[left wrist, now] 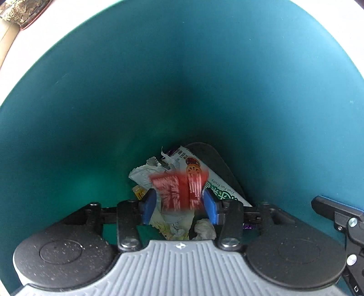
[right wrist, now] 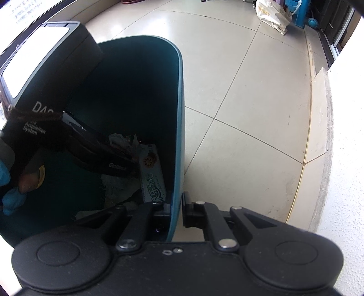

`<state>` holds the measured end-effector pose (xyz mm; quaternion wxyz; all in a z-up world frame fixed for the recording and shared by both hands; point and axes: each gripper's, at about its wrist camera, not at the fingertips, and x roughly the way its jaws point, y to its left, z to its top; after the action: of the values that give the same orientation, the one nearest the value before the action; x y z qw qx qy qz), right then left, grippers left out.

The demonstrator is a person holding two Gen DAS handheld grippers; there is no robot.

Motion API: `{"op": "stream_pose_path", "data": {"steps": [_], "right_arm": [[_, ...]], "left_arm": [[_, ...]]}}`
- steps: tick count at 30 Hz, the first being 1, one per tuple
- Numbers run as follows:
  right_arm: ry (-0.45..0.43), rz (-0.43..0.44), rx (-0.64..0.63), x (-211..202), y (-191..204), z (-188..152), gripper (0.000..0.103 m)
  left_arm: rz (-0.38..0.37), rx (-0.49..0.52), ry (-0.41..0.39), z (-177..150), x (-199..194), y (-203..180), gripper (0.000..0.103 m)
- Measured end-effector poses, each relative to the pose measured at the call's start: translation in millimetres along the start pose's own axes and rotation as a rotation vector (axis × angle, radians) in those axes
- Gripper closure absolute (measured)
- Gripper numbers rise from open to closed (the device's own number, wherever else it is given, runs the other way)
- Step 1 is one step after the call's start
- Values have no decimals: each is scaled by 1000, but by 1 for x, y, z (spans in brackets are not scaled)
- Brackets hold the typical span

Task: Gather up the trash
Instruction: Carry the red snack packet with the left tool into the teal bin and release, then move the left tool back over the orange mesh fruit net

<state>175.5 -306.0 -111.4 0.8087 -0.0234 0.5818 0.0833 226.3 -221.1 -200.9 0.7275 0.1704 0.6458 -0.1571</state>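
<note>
Teal bin (left wrist: 182,79) holds the trash: your left gripper (left wrist: 179,205) points down inside it, jaws apart, blurred red wrapper (left wrist: 177,193) loose between the blue pads (left wrist: 210,205). Your right gripper (right wrist: 176,208) clamps the bin's rim (right wrist: 179,127).

Prob. a home: tiled floor (right wrist: 238,95), shopping bag (right wrist: 273,16) by wall, teal trash bin (right wrist: 179,113).

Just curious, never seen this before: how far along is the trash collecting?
Well along: the teal bin already holds wrappers and crumpled paper. Right now a red wrapper sits blurred between the left gripper's parted pads, while the right gripper clamps the rim. Remaining litter isn't visible.
</note>
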Motion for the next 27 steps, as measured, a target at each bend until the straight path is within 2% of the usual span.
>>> {"op": "stream_pose_path", "data": {"steps": [2, 6, 15, 27], "right_arm": [[-4, 1, -3, -1, 0, 0, 97], [-11, 1, -1, -10, -1, 2, 97], [-17, -23, -4, -17, 5, 0, 97], [2, -58, -1, -13, 14, 6, 97]], "left_arm": [[-3, -11, -19, 0, -3, 3, 41], [-33, -23, -57, -3, -15, 6, 41], [-70, -22, -199, -15, -67, 8, 41], [-118, -68, -353, -44, -126, 42, 39]]}}
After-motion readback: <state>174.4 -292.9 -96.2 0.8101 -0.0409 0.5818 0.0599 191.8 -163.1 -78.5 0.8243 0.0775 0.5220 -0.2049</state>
